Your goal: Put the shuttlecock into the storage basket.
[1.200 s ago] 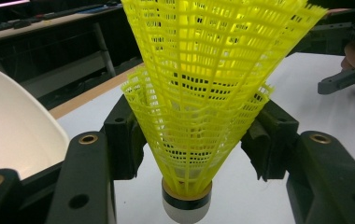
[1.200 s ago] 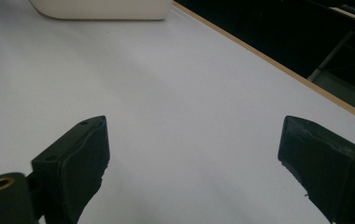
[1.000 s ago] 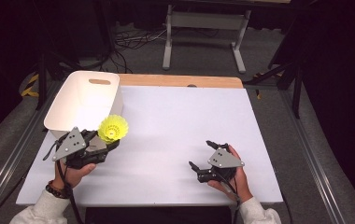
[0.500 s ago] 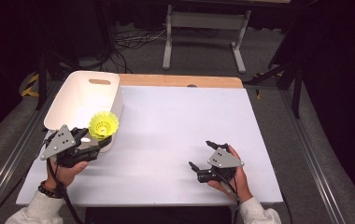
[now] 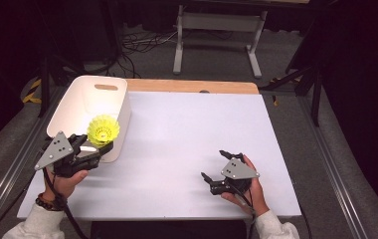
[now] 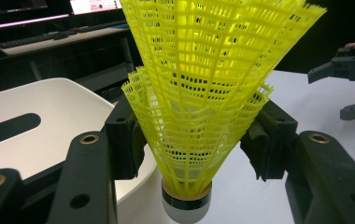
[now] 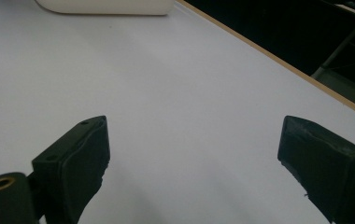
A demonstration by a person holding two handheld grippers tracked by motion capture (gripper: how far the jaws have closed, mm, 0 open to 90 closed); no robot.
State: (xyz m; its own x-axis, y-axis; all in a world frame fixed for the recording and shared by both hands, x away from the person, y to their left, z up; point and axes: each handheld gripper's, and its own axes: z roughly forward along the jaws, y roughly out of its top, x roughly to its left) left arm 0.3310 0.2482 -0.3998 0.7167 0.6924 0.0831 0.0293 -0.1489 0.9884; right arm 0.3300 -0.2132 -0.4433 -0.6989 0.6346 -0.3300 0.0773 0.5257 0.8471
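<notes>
The shuttlecock (image 5: pixel 103 129) is bright yellow plastic, with an open lattice skirt that flares wide from a narrow neck and a rounded pale base ringed by a dark band (image 6: pixel 186 201). It is pinched on both sides of the lower skirt, just above the base, and hangs in the air at the near left of the scene, over the near right corner of the white bin (image 5: pixel 93 105). In the high view its flared mouth faces up and away toward the bin, and in the left gripper view the skirt rises upright from the base.
</notes>
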